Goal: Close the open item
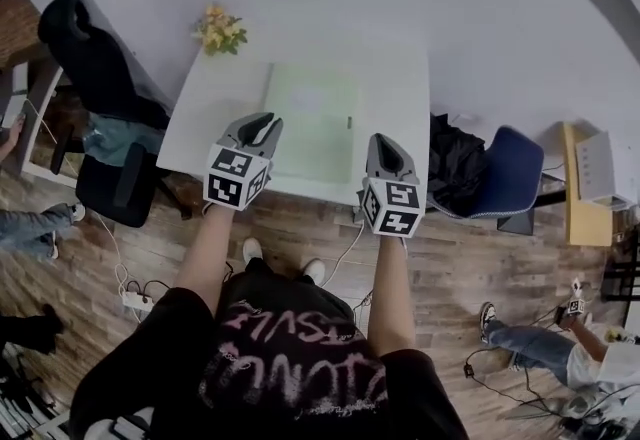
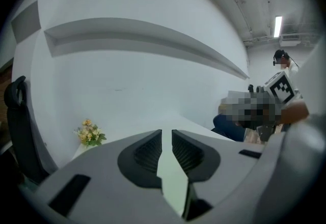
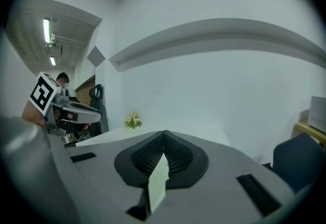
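1. On my head view the green folder (image 1: pixel 310 123) lies flat on the white table (image 1: pixel 400 88), roughly in the middle of it, with its cover down and its near edge close to the table's front edge
2. My left gripper (image 2: pixel 166 131) has its jaws a narrow slit apart. The ribbed pads (image 2: pixel 147 151) face each other with nothing between them, and only a pale green sliver of the folder shows through the gap
3. My right gripper (image 3: pixel 163 132) has its jaws together at the tips, with nothing pinched between them
4. Both grippers hang over the near side of the table and touch nothing. The left is over the folder's near-left corner and the right is just past its near-right corner, each with its marker cube toward me
5. A small bunch of yellow flowers (image 1: pixel 220 30) sits at the table's far-left corner, well apart from the folder
6. A black office chair (image 1: pixel 95 68) stands left of the table. A blue chair (image 1: pixel 510 173) stands on the right with a black bag (image 1: pixel 455 163) on it
7. A white power strip (image 1: pixel 135 300) lies on the wooden floor (image 1: pixel 300 228) to my left, with cables running from it
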### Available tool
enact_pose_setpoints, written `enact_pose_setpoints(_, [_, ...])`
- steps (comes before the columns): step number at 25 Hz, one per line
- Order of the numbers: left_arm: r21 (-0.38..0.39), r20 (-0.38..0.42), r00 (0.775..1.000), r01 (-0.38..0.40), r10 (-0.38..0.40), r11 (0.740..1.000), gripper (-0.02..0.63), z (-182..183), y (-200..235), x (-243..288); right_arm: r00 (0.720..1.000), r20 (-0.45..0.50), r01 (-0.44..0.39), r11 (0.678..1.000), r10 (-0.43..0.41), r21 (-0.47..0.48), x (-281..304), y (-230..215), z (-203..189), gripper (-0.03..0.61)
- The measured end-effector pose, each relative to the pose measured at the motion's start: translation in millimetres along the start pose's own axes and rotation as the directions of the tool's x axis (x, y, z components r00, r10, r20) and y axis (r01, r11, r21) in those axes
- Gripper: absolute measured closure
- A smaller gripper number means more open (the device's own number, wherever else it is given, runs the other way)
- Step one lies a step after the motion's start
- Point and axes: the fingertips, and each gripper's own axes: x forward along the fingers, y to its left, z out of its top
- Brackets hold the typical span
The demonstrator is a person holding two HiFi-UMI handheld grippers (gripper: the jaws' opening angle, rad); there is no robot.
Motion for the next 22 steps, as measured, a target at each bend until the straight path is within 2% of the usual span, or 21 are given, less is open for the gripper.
enact_pose_setpoints(12, [-0.015,0.094,0.984,-0.15,0.151,0.989,0.566,33.1,66.9,-49.6,0.993,0.075,-0.086,0.994,0.091,-0.063,32.7,43.3,59.6,0.566])
enact_pose_setpoints(22, [-0.04,0.108,0.967,-0.228,0.231,0.973,0.607,32.7,101.9,-77.6,0.988,0.089,-0.117,0.99,0.123,-0.073,45.2,66.2,77.4,0.568])
